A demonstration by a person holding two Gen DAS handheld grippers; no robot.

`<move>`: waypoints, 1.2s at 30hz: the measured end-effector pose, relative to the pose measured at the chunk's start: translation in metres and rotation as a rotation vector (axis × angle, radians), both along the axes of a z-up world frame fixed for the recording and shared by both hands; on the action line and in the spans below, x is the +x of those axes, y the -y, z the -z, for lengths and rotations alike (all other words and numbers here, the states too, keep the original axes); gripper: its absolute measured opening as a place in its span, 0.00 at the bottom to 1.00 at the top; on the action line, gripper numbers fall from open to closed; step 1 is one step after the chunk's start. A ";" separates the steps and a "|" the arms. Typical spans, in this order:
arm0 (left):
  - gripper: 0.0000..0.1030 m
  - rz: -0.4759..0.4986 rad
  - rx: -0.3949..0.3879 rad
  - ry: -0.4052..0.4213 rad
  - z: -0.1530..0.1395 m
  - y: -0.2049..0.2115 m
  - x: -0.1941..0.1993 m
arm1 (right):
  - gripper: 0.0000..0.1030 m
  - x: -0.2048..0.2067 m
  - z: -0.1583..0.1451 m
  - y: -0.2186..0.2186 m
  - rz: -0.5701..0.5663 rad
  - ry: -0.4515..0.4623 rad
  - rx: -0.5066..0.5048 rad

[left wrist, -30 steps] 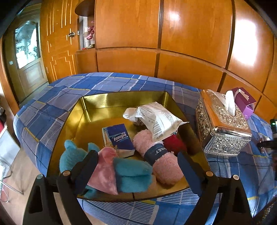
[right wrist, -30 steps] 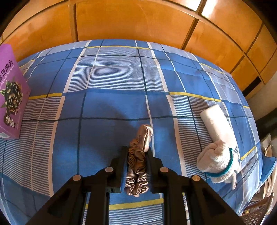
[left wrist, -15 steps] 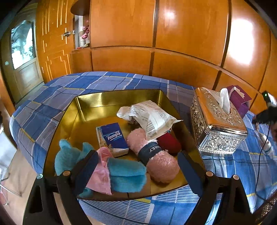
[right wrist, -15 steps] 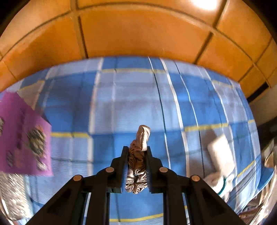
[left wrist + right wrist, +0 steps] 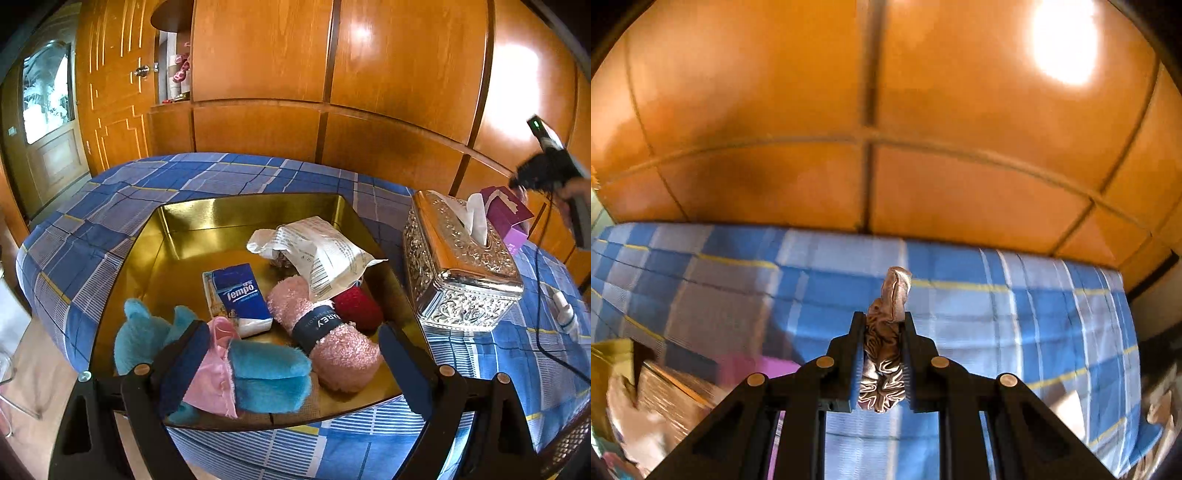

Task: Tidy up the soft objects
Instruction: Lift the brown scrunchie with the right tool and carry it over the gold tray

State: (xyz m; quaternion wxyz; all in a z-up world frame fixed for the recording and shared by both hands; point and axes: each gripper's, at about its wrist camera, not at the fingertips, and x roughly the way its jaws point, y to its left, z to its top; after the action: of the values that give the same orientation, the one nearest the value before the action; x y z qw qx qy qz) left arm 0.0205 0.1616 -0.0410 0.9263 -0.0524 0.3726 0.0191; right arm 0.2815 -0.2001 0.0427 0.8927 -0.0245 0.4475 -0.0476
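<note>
A: What carries it all?

B: A bed under a blue plaid cover point(image 5: 229, 177), set against wood-panelled walls. On it, toward the near edge, sits a gold tray point(image 5: 240, 214), and just beside the tray's right wall stands a silver tissue box point(image 5: 461, 266), with a purple carton point(image 5: 506, 218) behind that.

A: And inside the tray?

B: A blue plush toy point(image 5: 266, 373) at the near wall, a banded pink fleece roll point(image 5: 332, 332) touching it, a crumpled white bag point(image 5: 317, 254) toward the far right corner, a red soft piece point(image 5: 358, 308) tucked under the bag, and a tissue pack point(image 5: 240, 295) near the middle.

A: The claws?

B: The left gripper point(image 5: 291, 365) hangs over the tray's near wall with its jaws spread wide and nothing clamped between them. The right gripper point(image 5: 884, 354) is pinched narrow on a brown satin scrunchie point(image 5: 886, 332), held in the air above the cover.

A: So which step?

B: I judge it the carry: the scrunchie is picked and headed for the tray. The right view is smeared, so the gold shape at its lower left is probably the tray's corner.

A: Next?

B: Swing it past the tissue box, lower over bare gold near the far left corner, then release.
</note>
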 end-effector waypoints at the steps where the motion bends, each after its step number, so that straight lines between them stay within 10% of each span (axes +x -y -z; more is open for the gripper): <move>1: 0.90 -0.003 -0.002 0.000 0.000 -0.001 0.000 | 0.16 0.002 -0.003 -0.009 -0.021 0.010 0.003; 17: 0.90 -0.080 0.001 0.012 -0.005 -0.022 0.002 | 0.16 -0.051 0.020 -0.220 -0.546 0.003 0.153; 36: 0.90 -0.217 0.029 0.043 -0.016 -0.058 0.000 | 0.16 -0.165 0.104 -0.298 -0.782 -0.157 0.145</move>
State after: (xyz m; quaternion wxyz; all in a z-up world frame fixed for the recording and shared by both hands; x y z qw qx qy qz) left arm 0.0202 0.2194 -0.0246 0.9272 -0.0793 0.3445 0.1237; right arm 0.1163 0.0974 -0.0615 0.8060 -0.1335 0.4735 0.3292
